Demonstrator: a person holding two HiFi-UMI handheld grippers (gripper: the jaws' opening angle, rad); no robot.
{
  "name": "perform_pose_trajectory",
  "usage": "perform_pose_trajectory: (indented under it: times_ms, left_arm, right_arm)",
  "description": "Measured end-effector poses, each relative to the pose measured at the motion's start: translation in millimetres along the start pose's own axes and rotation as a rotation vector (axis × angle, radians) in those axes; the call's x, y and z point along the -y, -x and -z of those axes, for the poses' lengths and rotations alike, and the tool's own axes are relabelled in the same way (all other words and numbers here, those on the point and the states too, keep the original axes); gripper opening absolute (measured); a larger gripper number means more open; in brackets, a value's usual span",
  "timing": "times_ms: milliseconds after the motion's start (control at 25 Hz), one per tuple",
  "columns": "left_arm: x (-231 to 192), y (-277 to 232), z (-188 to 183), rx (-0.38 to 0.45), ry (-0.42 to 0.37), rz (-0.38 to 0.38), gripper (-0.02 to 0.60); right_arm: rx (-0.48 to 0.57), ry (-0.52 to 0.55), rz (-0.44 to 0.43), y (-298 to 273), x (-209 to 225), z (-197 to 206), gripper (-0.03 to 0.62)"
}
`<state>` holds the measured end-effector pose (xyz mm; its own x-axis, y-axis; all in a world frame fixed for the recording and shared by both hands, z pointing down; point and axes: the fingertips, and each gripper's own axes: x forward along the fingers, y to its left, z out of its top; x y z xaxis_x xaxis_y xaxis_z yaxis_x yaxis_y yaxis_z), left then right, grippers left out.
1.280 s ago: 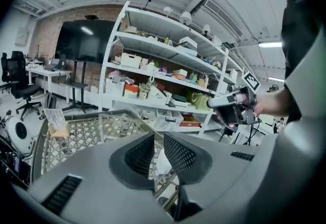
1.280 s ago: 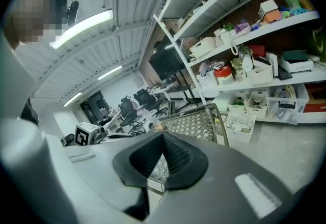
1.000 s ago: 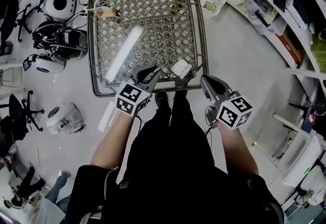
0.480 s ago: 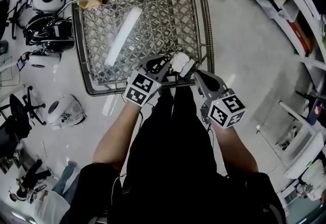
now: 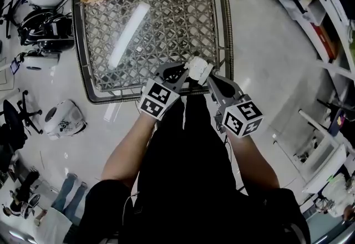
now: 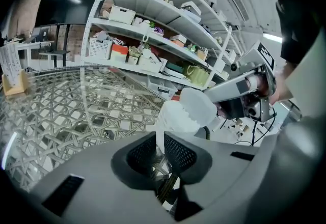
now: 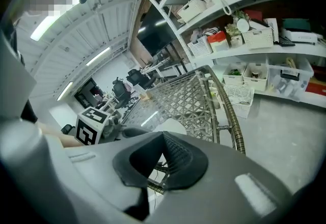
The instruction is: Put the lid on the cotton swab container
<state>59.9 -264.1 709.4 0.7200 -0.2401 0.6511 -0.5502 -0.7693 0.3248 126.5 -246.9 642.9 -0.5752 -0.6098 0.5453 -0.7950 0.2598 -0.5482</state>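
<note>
Item: cotton swab container, white, translucent; held above the near edge of the lattice table, off its surface
Left gripper: jaws pinched on the container's lower body
Right gripper: jaws pinched on the round white lid, which it brings in from the side

Lid position: against the container's upper end and apparently tilted; whether it is seated cannot be told
Progress: judged late stage, both parts lifted and brought together
Outstanding: square the lid, press it home, release
</note>
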Motion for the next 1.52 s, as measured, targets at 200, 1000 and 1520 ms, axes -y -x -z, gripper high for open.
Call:
perform_pose_trajectory:
  times_ms: [200, 1000, 1520]
  left_arm:
    - [-3, 10, 0, 0.028, 0.03, -0.025, 0.051]
    - [-49, 73, -9, 0.148, 0.138, -0.156, 0.051]
    - [-40, 112, -27, 0.208, 0.147, -0.156, 0.051]
  right_arm:
    - [-0.078, 0.084, -0.007, -17, -7, -2, 0.009]
    - [-0.358, 0.421, 0.076, -51, -9, 14, 0.009]
    - [-0.38, 0.323, 0.118, -54, 4, 14, 0.009]
